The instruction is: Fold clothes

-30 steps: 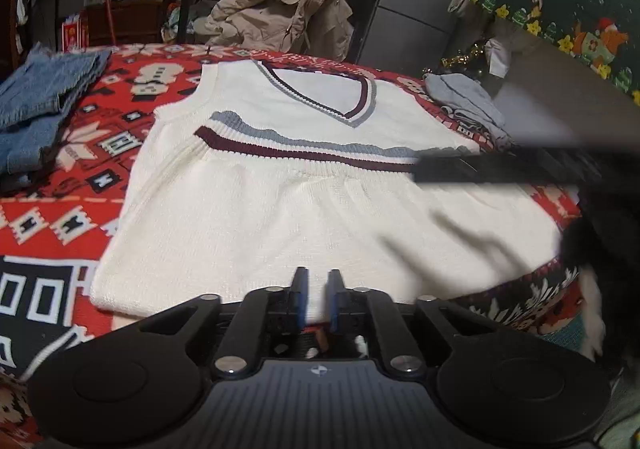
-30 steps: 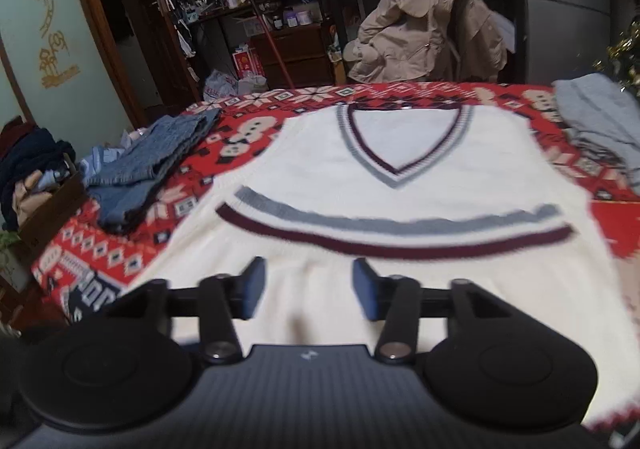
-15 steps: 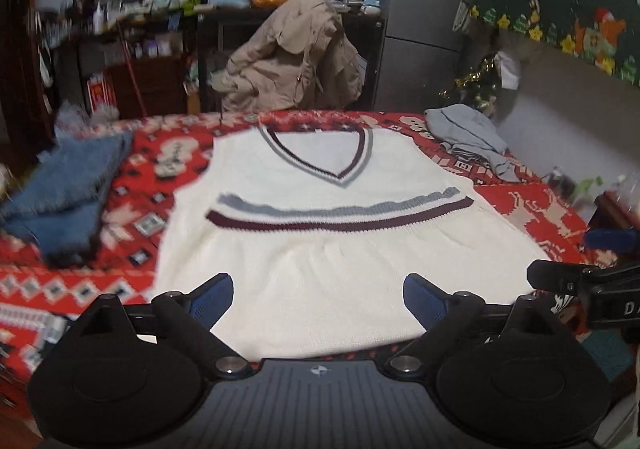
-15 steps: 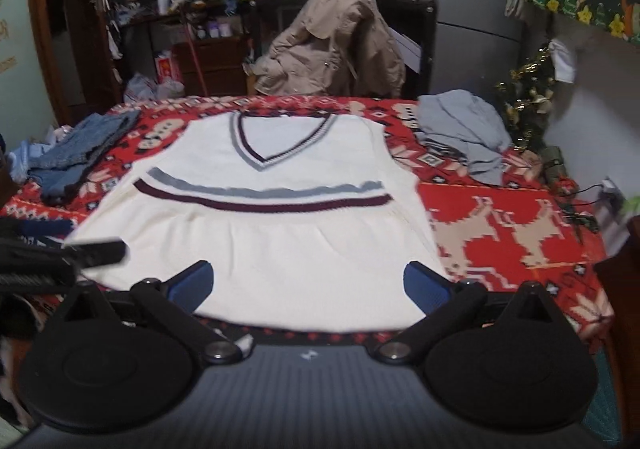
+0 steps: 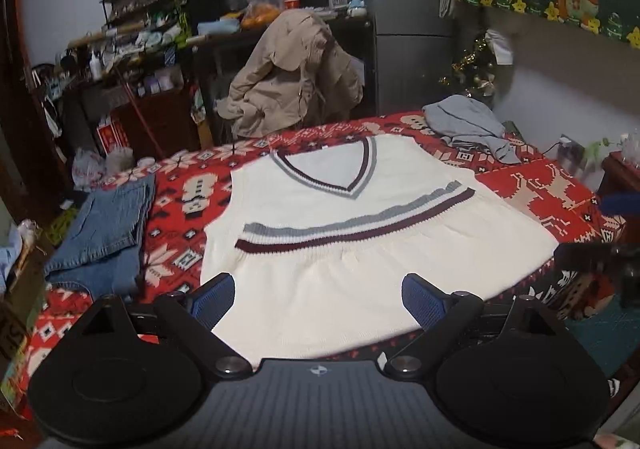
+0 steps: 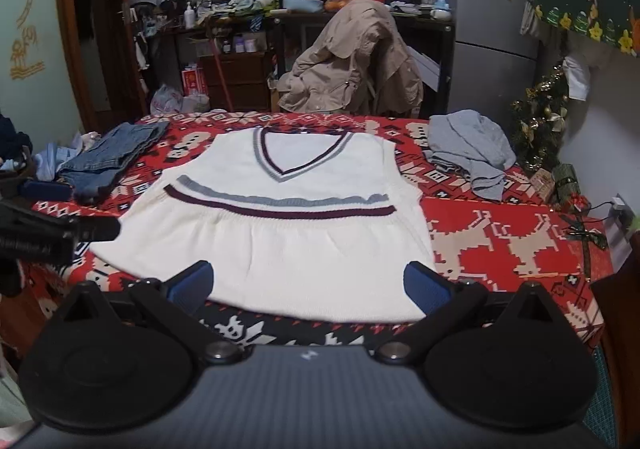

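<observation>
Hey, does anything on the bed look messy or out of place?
The white vest lies flat and straight. The grey top at the far right corner is crumpled in a heap, and the jeans on the left are only loosely folded.

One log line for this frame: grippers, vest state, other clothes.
left gripper: closing slightly, empty | right gripper: open, empty | white vest: flat, bottom folded up | jeans left | grey garment right
</observation>
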`<move>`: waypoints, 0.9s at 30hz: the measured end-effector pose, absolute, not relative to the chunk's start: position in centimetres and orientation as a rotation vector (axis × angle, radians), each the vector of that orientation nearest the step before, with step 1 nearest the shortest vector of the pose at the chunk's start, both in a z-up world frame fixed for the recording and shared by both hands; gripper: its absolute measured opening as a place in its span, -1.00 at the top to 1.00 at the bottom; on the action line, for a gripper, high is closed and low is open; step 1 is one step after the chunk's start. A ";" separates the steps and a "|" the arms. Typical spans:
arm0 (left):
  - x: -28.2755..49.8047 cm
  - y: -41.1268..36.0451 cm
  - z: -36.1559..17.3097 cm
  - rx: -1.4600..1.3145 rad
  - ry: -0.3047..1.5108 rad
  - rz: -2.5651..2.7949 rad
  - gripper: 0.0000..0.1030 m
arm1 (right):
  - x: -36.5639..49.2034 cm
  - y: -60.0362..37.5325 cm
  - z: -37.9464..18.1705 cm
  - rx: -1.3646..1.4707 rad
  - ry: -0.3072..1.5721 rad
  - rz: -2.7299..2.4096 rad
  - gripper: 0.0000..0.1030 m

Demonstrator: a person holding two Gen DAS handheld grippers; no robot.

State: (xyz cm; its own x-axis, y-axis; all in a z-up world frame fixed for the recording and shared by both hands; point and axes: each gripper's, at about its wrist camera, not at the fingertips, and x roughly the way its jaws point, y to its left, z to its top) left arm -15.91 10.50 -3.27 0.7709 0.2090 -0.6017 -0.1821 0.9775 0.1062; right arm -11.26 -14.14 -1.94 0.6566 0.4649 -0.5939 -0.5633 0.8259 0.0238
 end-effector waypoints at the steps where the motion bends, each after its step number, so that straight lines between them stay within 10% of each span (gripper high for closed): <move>1: -15.7 10.5 -3.3 0.036 0.663 0.216 -0.78 | -11.1 -14.1 -1.7 -0.183 0.617 0.575 -0.99; 13: -12.9 11.7 -3.8 -0.014 0.721 0.253 -0.81 | -8.9 -12.3 -2.2 -0.268 0.619 0.495 -0.97; 19: -10.7 14.4 -4.8 -0.282 0.819 0.225 -0.23 | -5.6 -11.0 -3.7 -0.251 0.733 0.521 -0.78; 24: -8.1 17.4 -7.1 -0.489 0.881 0.323 0.56 | -3.2 -9.8 -5.0 -0.235 0.789 0.504 -0.06; 27: -6.9 19.1 -8.0 -0.590 0.881 0.336 0.89 | -0.7 -9.8 -6.0 -0.138 0.882 0.498 -0.04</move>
